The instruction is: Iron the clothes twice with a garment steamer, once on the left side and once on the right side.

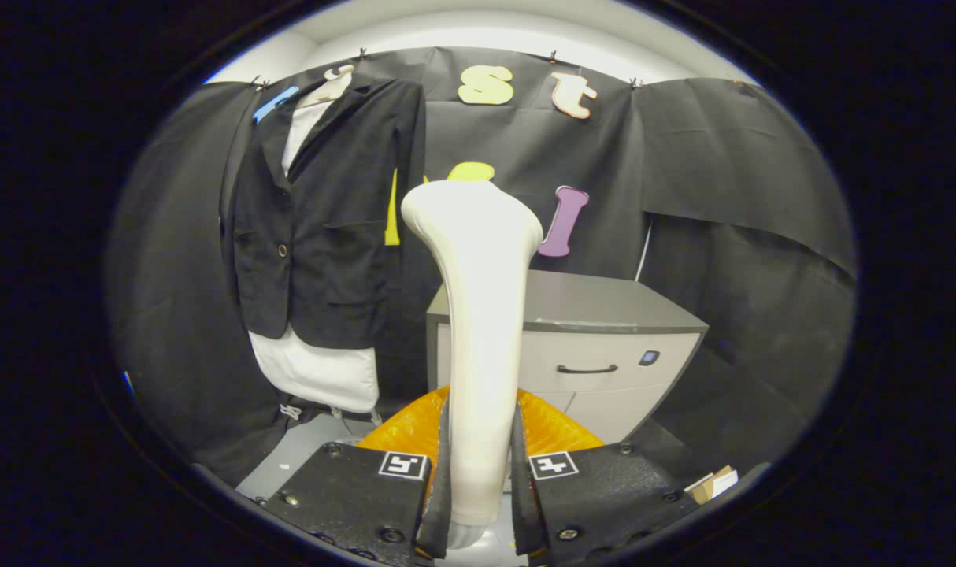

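Note:
A white garment steamer (pixel 478 315) stands upright between my fingers, its handle pressed by both pads, its wide head rising ahead. My gripper (pixel 479 488) is shut on the steamer's handle. A black jacket (pixel 320 213) over a white shirt (pixel 320 370) hangs on a hanger against the booth wall, beyond the fingers and to the left of the steamer head. The steamer head is apart from the jacket, well short of it.
A grey cabinet (pixel 604 339) with a drawer handle stands behind the steamer to the right. An orange ribbed object (pixel 557 429) lies just beyond the fingers. A grey surface (pixel 297 457) lies below the shirt. A small cardboard box (pixel 714 482) sits low at the right.

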`<state>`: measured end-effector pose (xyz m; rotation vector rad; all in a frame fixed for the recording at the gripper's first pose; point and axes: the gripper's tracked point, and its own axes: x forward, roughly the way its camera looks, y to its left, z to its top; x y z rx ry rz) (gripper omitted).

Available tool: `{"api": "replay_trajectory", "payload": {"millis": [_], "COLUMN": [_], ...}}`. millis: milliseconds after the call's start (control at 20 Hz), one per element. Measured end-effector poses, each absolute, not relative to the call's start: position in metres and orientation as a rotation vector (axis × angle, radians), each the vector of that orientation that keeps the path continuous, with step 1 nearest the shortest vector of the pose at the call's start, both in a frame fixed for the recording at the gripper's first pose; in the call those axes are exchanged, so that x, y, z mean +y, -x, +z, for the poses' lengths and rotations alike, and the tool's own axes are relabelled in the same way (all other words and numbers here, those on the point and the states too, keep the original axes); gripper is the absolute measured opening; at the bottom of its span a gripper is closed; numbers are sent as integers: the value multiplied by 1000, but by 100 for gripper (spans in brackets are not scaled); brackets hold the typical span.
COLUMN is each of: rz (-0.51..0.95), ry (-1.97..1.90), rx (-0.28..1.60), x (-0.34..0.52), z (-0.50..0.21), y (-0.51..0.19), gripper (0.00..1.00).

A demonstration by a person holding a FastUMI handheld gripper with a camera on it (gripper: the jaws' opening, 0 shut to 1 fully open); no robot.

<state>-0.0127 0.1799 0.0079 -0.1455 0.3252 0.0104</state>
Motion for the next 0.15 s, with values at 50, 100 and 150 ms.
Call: {"api": "replay_trajectory", "payload": {"millis": [50, 100, 150], "rz": [3, -4, -9], "ry": [154, 159, 148], "rx": [315, 317, 319], "x": [165, 148, 135], "z": [12, 13, 14], "y": [16, 21, 25], "gripper": [34, 34, 34]}}
